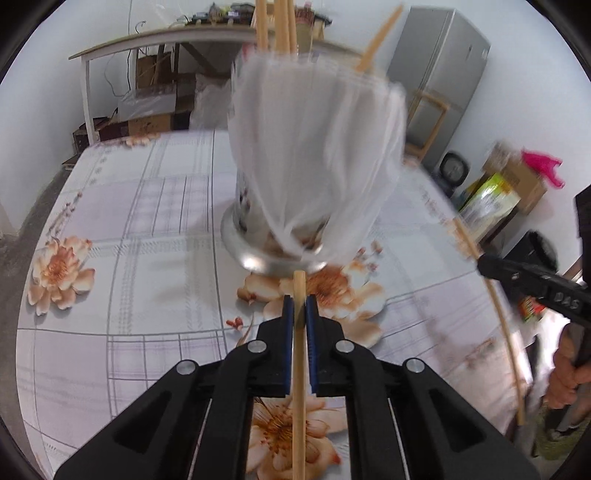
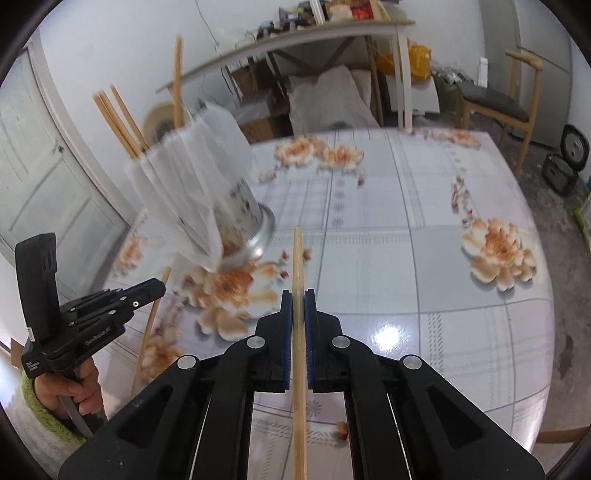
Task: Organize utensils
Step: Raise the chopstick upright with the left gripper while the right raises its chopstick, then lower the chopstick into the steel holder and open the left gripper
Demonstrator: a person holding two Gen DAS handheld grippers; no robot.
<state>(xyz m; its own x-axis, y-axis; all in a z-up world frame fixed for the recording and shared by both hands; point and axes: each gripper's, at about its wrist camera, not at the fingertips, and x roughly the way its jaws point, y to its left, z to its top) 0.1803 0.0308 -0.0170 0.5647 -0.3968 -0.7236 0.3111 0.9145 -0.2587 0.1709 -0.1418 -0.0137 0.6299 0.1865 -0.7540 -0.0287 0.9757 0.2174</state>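
A metal utensil holder [image 1: 280, 254] with a white translucent bag over it stands on the flowered tablecloth, several wooden chopsticks [image 1: 282, 26] sticking up out of it. My left gripper [image 1: 300, 306] is shut on a single wooden chopstick [image 1: 299, 369], just in front of the holder. In the right wrist view the holder [image 2: 255, 236] is at the left and my right gripper [image 2: 298, 302] is shut on another chopstick [image 2: 298, 369]. Each gripper shows in the other's view: the right one [image 1: 480, 264] with its chopstick [image 1: 506, 332], the left one [image 2: 162, 288] with its chopstick [image 2: 147, 332].
The table [image 2: 424, 258] has a glossy cloth with orange flowers. Behind stand a long white shelf table [image 1: 147, 40] with boxes beneath, a grey fridge [image 1: 443, 81], a wooden chair [image 2: 495, 99] and a white door [image 2: 44, 177]. A hand in a green sleeve [image 2: 51, 410] holds the left gripper.
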